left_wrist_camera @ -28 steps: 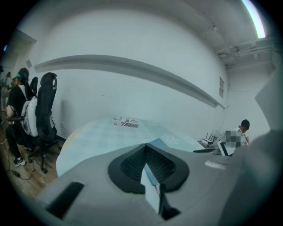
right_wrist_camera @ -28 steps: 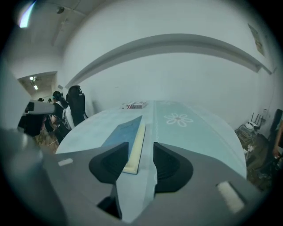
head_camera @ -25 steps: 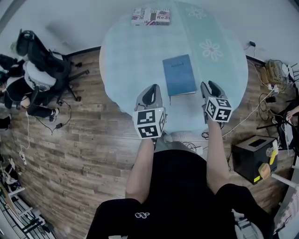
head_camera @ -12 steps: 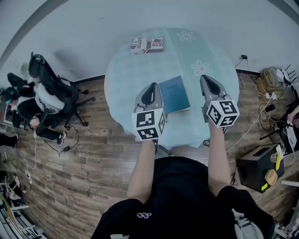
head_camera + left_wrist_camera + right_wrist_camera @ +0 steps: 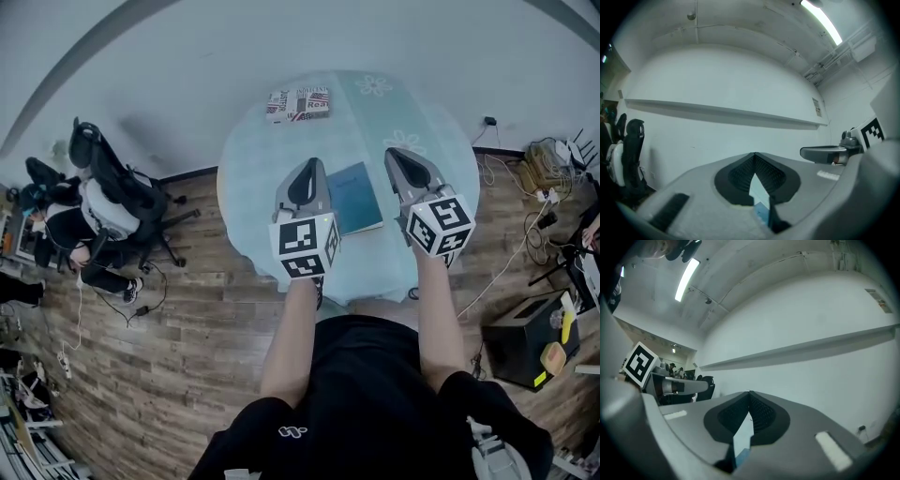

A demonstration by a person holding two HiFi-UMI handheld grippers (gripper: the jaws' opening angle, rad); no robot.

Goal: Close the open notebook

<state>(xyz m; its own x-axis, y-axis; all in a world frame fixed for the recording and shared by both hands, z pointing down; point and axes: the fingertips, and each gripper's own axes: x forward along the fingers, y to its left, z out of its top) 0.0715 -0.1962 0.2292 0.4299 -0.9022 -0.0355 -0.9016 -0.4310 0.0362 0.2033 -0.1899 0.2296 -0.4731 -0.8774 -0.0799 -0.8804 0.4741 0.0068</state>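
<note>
Nearest to us, at the bottom of the head view, is the person's black-clad torso (image 5: 366, 394), with both forearms reaching up the frame. Each forearm ends in a marker cube, and past the cubes come the grey jaws.

The left gripper (image 5: 310, 165) sits just left of centre. In its own view its jaws meet at the tips with nothing between them, and only a white wall lies ahead. The right gripper (image 5: 393, 153) sits right of centre, and its jaws are likewise pressed together and empty. We judge that both are held above the table, touching nothing.

Between the two grippers in the frame lies the thin blue rectangular notebook (image 5: 359, 195). Its cover is down and flat, and its lower left corner is hidden behind the left gripper. It rests on the near half of the round table with a pale teal flowered cloth (image 5: 255, 178).

At the table's far edge, upper centre, sits a small box with red, white and blue print (image 5: 298, 105), well apart from the notebook. At the left edge of the frame a person sits in a black office chair (image 5: 112, 187) on the wooden floor.

We judge the closing itself done, since the notebook lies shut. The step in hand looks like the pull-away at the end. The next move asks nothing more of the notebook. We need only keep both grippers clear of its cover so that it is not nudged or lifted open.
</note>
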